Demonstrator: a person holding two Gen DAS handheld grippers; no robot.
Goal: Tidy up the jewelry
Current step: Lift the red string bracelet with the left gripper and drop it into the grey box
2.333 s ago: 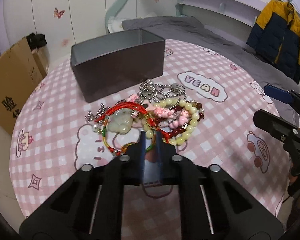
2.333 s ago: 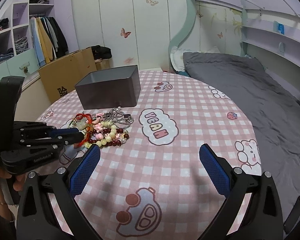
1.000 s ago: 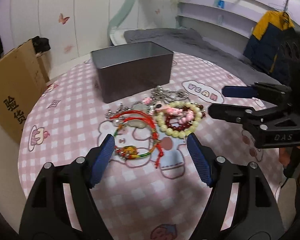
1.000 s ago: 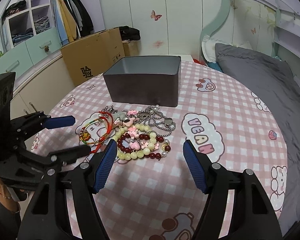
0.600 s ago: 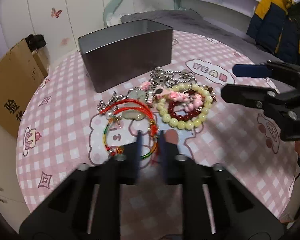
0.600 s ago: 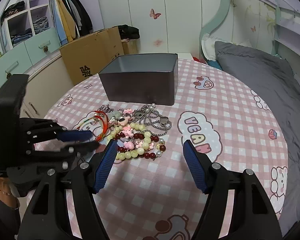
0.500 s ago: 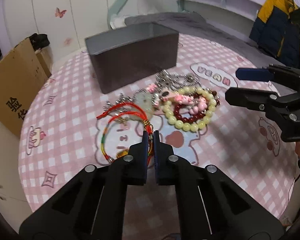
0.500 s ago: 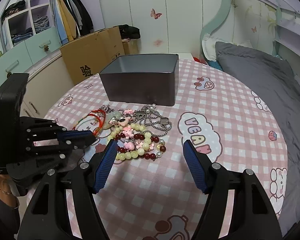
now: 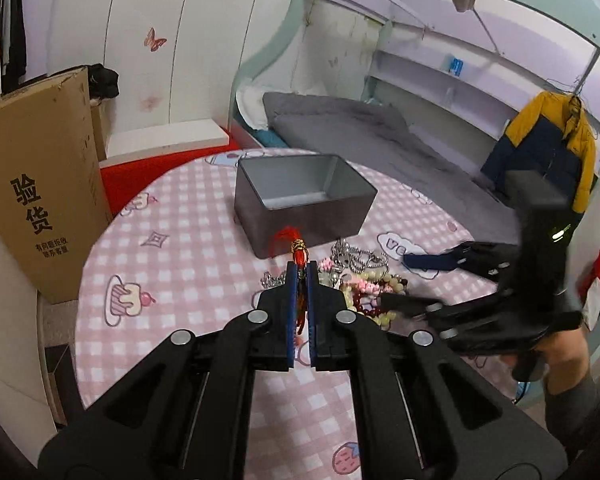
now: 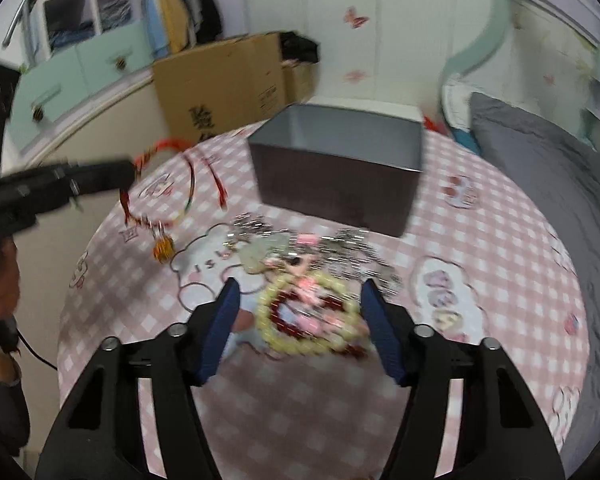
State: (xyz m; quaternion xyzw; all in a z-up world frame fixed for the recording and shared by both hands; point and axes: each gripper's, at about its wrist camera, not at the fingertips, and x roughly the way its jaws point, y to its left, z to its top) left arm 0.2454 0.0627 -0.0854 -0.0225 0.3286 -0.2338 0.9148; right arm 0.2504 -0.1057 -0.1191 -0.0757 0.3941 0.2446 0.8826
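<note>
My left gripper (image 9: 302, 270) is shut on a red cord bracelet (image 9: 299, 257) and holds it above the pink checked table (image 9: 188, 264). In the right wrist view that left gripper (image 10: 129, 171) carries the red cord bracelet (image 10: 168, 184) hanging in loops, its gold charm low. My right gripper (image 10: 300, 296) hovers over the jewelry pile with its jaws closing. A pale yellow bead bracelet (image 10: 272, 334) lies between the fingers, and the pads do not press on it. Silver chains (image 10: 352, 248) lie beyond. The open grey box (image 9: 304, 200) stands behind the pile.
A tall cardboard box (image 9: 40, 184) stands off the table's left side. A grey bed (image 9: 360, 136) lies behind the table. A person's hand (image 9: 556, 360) grips the right tool. The table's round edge (image 10: 72, 280) runs close on the left.
The left gripper shut on the red cord bracelet and lifted it off the table. The right gripper moved in over the bead pile and its jaws narrowed.
</note>
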